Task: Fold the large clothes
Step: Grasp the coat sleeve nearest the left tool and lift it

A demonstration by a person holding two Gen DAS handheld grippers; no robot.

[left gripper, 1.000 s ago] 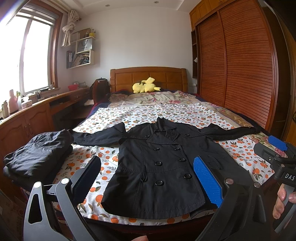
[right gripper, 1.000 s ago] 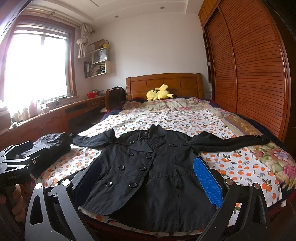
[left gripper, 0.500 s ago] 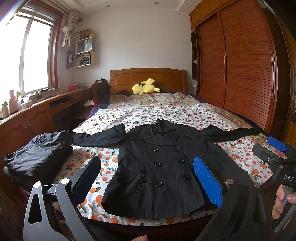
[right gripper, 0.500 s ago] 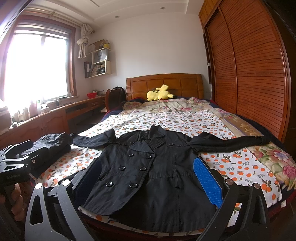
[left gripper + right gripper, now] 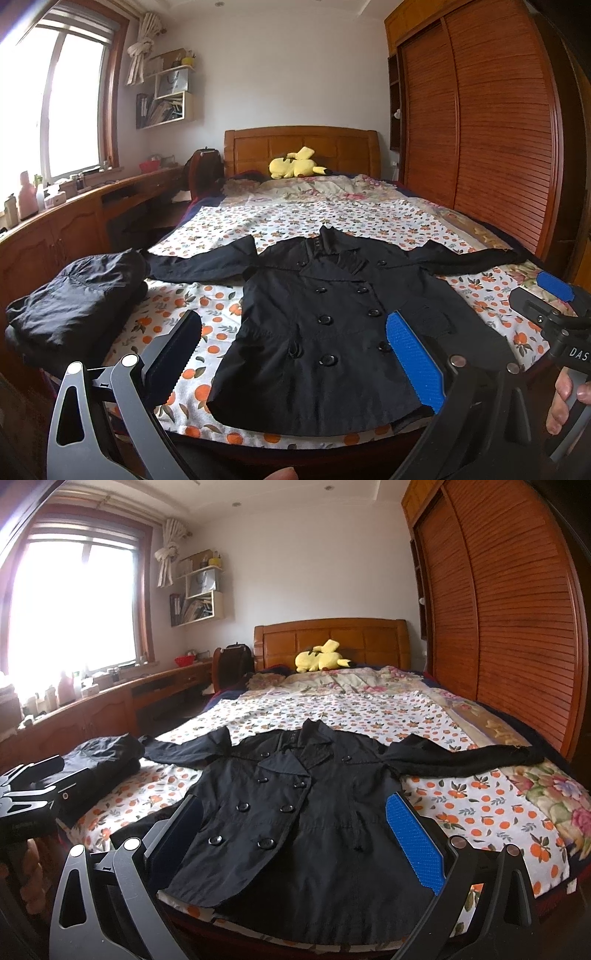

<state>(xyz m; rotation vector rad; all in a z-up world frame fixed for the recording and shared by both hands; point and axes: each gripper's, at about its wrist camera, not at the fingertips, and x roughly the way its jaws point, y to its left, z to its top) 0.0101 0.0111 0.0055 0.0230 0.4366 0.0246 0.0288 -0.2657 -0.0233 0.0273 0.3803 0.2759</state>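
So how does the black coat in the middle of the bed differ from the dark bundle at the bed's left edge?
The coat lies spread flat with both sleeves stretched out sideways; the bundle is folded into a compact, thick stack. The coat shows its collar and two rows of buttons, while the bundle shows no buttons or collar. The coat covers far more of the bedspread than the bundle. Both are dark fabric resting on the bed, and neither is held by any tongs.
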